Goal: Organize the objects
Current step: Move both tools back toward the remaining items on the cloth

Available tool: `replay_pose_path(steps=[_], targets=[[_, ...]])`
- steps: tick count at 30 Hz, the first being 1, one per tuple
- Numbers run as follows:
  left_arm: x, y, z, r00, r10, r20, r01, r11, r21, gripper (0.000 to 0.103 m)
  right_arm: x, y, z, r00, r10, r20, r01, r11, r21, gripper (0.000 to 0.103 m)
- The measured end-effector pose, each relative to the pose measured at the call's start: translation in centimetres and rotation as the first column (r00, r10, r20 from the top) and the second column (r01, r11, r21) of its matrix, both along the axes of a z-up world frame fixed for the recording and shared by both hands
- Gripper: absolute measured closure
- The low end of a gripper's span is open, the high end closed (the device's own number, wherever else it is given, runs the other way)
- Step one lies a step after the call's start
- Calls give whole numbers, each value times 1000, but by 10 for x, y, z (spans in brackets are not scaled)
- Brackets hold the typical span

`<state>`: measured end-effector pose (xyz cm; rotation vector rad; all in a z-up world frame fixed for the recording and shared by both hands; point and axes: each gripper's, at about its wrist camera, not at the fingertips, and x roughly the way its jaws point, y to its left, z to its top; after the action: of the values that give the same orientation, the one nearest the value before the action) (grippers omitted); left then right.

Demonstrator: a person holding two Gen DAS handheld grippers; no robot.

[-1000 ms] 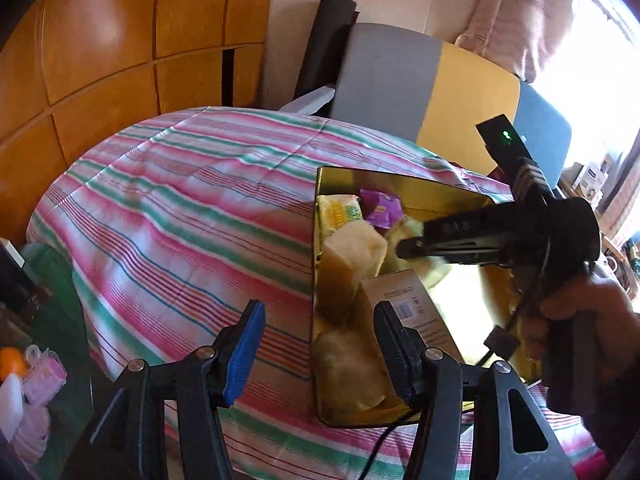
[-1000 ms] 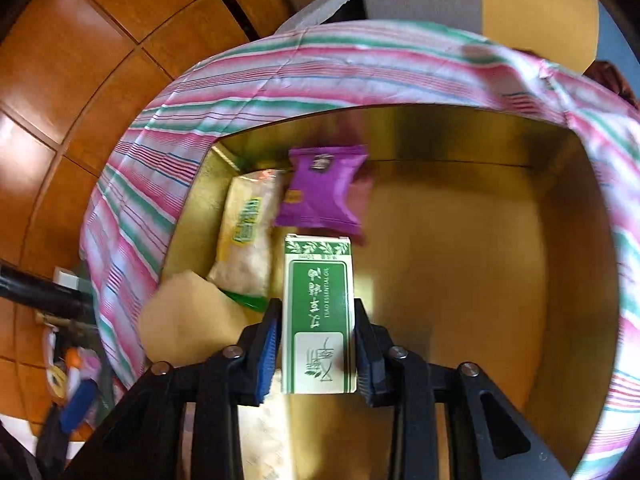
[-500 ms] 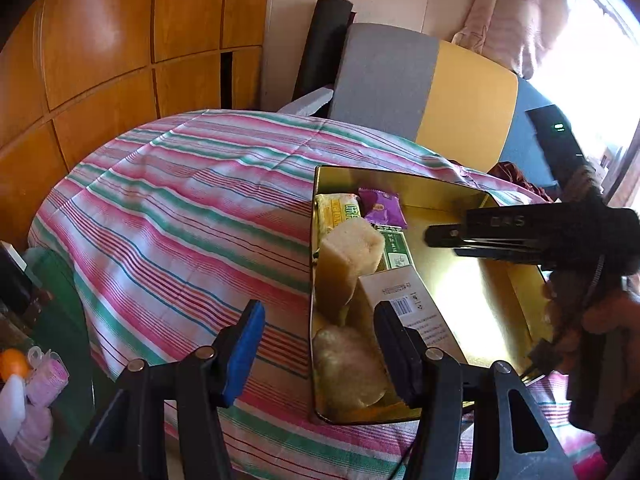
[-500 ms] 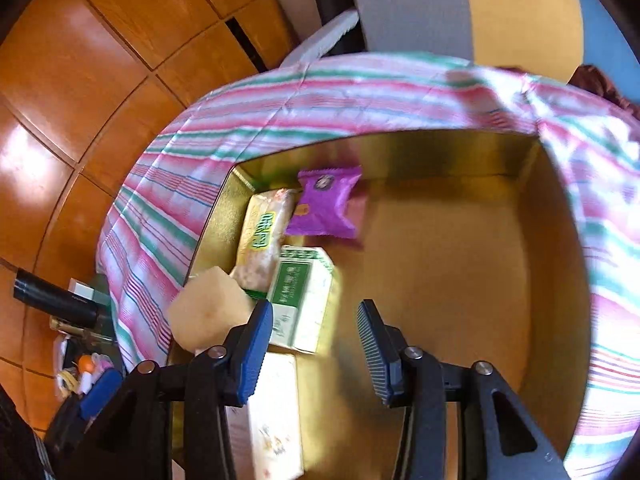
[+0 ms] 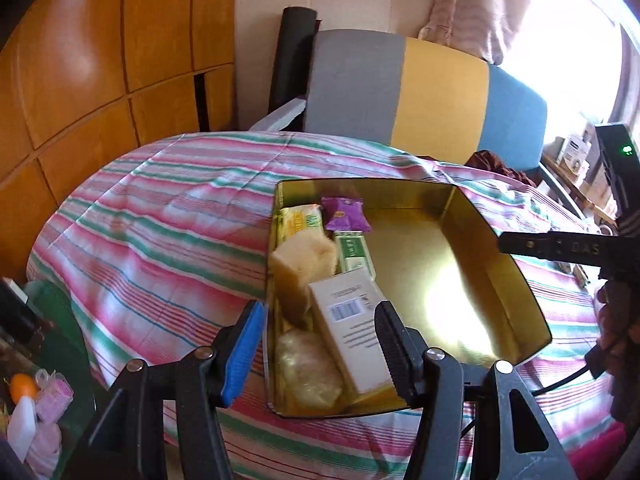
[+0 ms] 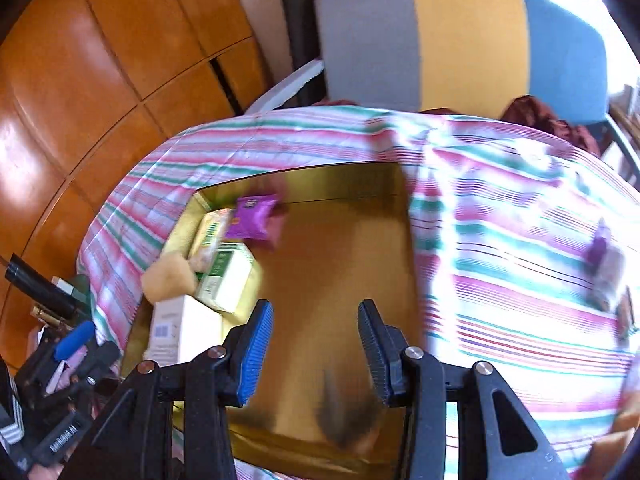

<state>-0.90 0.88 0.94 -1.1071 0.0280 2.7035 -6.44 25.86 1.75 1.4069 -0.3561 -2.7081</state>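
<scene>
- Ahead of my right gripper [image 6: 316, 354] and off to its left finger's side, the green box [image 6: 224, 276] now lies loose in the gold tin [image 6: 344, 188]; a second ago it was pinched between these same fingers.
- My right gripper has since spread wide and holds nothing, with only the bare tin floor between its fingers.
- It has also pulled back and up, so the striped tablecloth [image 6: 500, 248] now shows beyond its right finger.
- From the left wrist view, the right gripper [image 5: 520, 245] has withdrawn from over the tin to past its far rim; I see just one finger tip there.
- My left gripper [image 5: 316, 346] hovers level at the tin's [image 5: 496, 240] near corner as before, fingers wide apart and empty.
- Between and just beyond its fingers sits the white box [image 5: 348, 324], with the green box [image 5: 354, 254] further ahead, touching the purple packet [image 5: 346, 218].
- Nearer its left finger lie the sponge block [image 5: 302, 264] and the yellow packet [image 5: 300, 220].
</scene>
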Motion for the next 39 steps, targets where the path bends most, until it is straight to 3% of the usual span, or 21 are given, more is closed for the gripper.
replay_pose_path(steps=[12,16,18,20,25,28,31,35,39], targets=[[5,49,11,993,-120,-19,119,992,-44,44,52,128,12,973,-231,-13,231,964,135,58],[6,69,12,987,-162,-21,160,985,-64,43,69,181,11,935,-352,-33,352,917,185,55],[5,79,13,982,-185,-18,184,980,-73,43,76,204,7,912,-406,-56,408,888,211,46],[5,93,14,978,-209,-20,207,974,-89,43,85,225,-1,885,-459,-72,463,857,227,45],[2,129,17,962,-272,-14,269,957,-111,43,108,272,-22,785,-619,-33,617,776,127,45],[0,155,18,947,-322,-3,320,942,-107,43,120,288,-15,739,-671,-61,674,736,60,45],[-1,187,17,927,-376,9,374,921,-107,43,131,302,-17,695,-718,-34,719,695,-4,45],[-5,230,10,897,-440,42,442,891,-102,43,141,309,-17,662,-749,-11,748,662,-49,45],[-9,268,7,870,-489,57,492,865,-95,43,147,313,-18,650,-760,1,758,647,-83,45]])
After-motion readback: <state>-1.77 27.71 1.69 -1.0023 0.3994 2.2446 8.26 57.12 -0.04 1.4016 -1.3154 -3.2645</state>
